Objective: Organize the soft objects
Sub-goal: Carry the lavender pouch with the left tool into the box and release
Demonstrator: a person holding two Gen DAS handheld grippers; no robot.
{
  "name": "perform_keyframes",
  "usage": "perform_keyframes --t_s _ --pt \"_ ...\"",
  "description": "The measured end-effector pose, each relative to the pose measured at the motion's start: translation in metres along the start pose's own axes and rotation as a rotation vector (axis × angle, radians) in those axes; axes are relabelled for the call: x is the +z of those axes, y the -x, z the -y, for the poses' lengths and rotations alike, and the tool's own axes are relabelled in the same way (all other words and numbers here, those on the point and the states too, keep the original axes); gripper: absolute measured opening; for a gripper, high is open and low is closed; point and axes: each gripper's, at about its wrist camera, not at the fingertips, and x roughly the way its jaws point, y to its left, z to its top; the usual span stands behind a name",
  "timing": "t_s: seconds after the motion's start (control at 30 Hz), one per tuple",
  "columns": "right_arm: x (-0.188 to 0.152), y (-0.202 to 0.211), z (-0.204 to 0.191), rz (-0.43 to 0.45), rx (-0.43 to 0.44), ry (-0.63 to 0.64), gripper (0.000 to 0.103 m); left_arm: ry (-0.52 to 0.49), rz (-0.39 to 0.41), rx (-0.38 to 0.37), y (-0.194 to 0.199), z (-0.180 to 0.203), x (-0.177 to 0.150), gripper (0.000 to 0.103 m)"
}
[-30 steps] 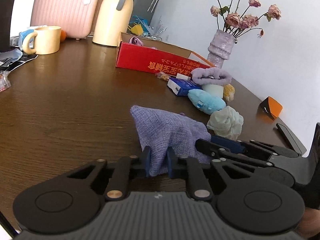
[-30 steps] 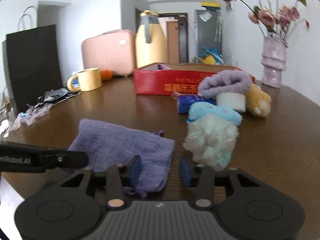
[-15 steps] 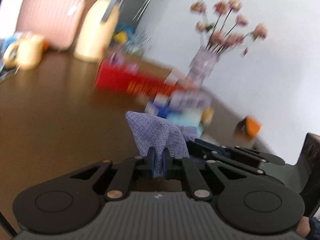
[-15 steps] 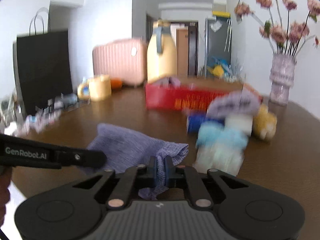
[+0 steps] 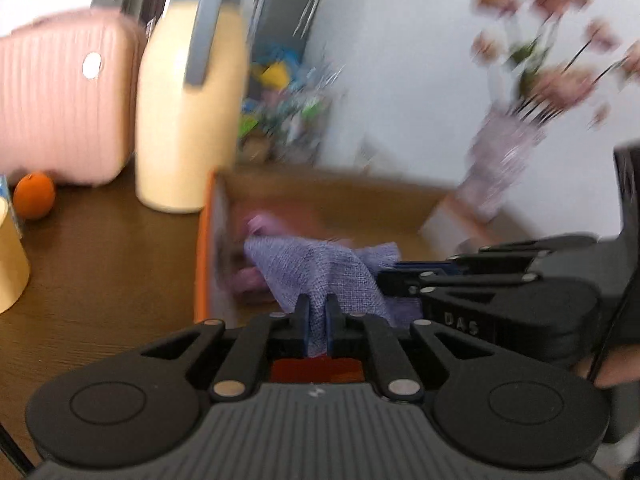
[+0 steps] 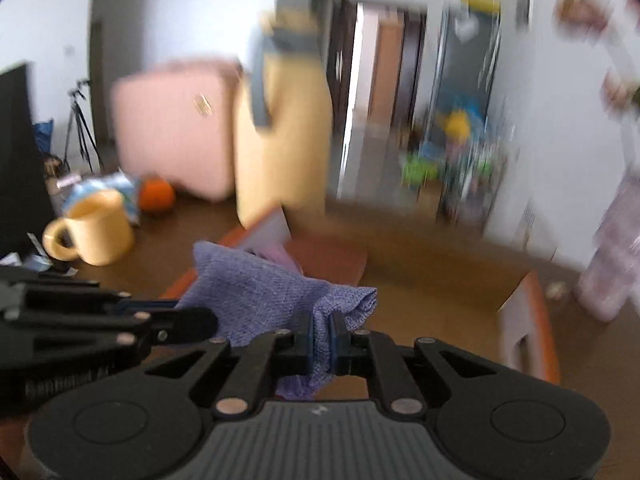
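Both grippers hold one purple woven cloth pouch in the air. My left gripper is shut on its near edge. My right gripper is shut on its other edge; the pouch hangs between them. The pouch is over the open red cardboard box, which also shows in the right wrist view. A pink soft thing lies inside the box at its left end. Both views are motion-blurred.
A cream thermos jug and a pink case stand behind the box, with an orange beside them. A yellow mug sits left. A purple vase of flowers stands right of the box.
Both grippers closed on the pouch, lifted it off the table and carried it forward to above the red box. The other soft toys have dropped out of view.
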Motion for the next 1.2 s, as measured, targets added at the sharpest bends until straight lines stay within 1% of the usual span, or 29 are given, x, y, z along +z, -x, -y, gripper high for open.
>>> perform_keyframes --t_s 0.03,0.07,0.1,0.13,0.2,0.23,0.3,0.33,0.37,0.4,0.43,0.5,0.53,0.57,0.6,0.63,0.67,0.77,0.83,0.9,0.97,1.03,1.1,1.2 --pt "0.002 -0.021 0.005 -0.054 0.019 -0.014 0.009 -0.020 -0.025 0.035 -0.011 -0.002 -0.001 0.008" --pt "0.002 -0.036 0.008 -0.088 0.030 -0.032 0.009 -0.033 -0.054 0.065 -0.021 -0.004 -0.003 0.008" --pt "0.001 -0.049 0.011 -0.118 0.039 -0.053 0.011 -0.034 -0.053 0.076 -0.025 -0.007 -0.005 0.009" --pt "-0.002 -0.060 0.013 -0.150 0.047 -0.074 0.012 -0.040 -0.045 0.074 -0.025 -0.010 -0.006 0.009" --pt "-0.006 -0.072 0.013 -0.181 0.064 -0.094 0.012 -0.043 -0.051 0.062 -0.025 -0.012 -0.005 0.009" --pt "-0.009 -0.076 0.013 -0.192 0.072 -0.105 0.015 -0.045 -0.054 0.058 -0.025 -0.013 -0.004 0.009" --pt "-0.013 -0.077 0.015 -0.197 0.082 -0.160 0.016 -0.055 -0.056 0.059 -0.024 -0.011 -0.003 0.010" --pt "-0.013 -0.076 0.015 -0.193 0.079 -0.170 0.017 -0.062 -0.062 0.057 -0.023 -0.009 0.000 0.016" --pt "-0.014 -0.075 0.015 -0.186 0.077 -0.170 0.018 -0.065 -0.065 0.053 -0.021 -0.008 0.001 0.026" --pt "-0.013 -0.072 0.015 -0.179 0.070 -0.171 0.024 -0.063 -0.060 0.055 -0.016 -0.007 0.002 0.033" --pt "-0.015 -0.065 0.014 -0.171 0.072 -0.172 0.027 -0.067 -0.045 0.070 -0.010 -0.005 0.005 0.044" --pt "-0.009 -0.047 0.017 -0.140 0.084 -0.163 0.028 -0.075 -0.009 0.087 0.008 0.001 0.014 0.045" --pt "-0.004 -0.033 0.018 -0.116 0.066 -0.151 0.031 -0.074 0.008 0.083 0.019 0.003 0.021 0.045" --pt "0.000 -0.016 0.023 -0.087 0.042 -0.137 0.034 -0.068 0.030 0.083 0.032 0.005 0.028 0.049" --pt "0.005 0.001 0.029 -0.058 0.018 -0.126 0.041 -0.064 0.053 0.089 0.045 0.008 0.035 0.052" --pt "0.011 0.020 0.036 -0.024 -0.007 -0.123 0.046 -0.062 0.075 0.095 0.057 0.010 0.042 0.058" --pt "0.016 0.037 0.045 0.001 -0.024 -0.126 0.048 -0.058 0.096 0.100 0.070 0.012 0.048 0.064" --pt "0.024 0.093 0.073 0.069 -0.091 -0.145 0.051 -0.045 0.161 0.119 0.108 0.017 0.059 0.073" --pt "0.022 0.125 0.091 0.105 -0.128 -0.164 0.056 -0.046 0.198 0.123 0.129 0.023 0.056 0.075" --pt "0.014 0.154 0.105 0.142 -0.139 -0.191 0.057 -0.048 0.226 0.131 0.143 0.030 0.051 0.078" --pt "0.003 0.174 0.112 0.155 -0.134 -0.212 0.057 -0.049 0.232 0.135 0.152 0.037 0.047 0.079" --pt "-0.006 0.189 0.114 0.172 -0.132 -0.211 0.057 -0.054 0.240 0.138 0.161 0.044 0.042 0.079" --pt "-0.013 0.197 0.107 0.185 -0.133 -0.202 0.057 -0.064 0.256 0.143 0.171 0.050 0.038 0.080" --pt "-0.025 0.210 0.094 0.220 -0.133 -0.182 0.057 -0.072 0.285 0.158 0.190 0.055 0.016 0.081"
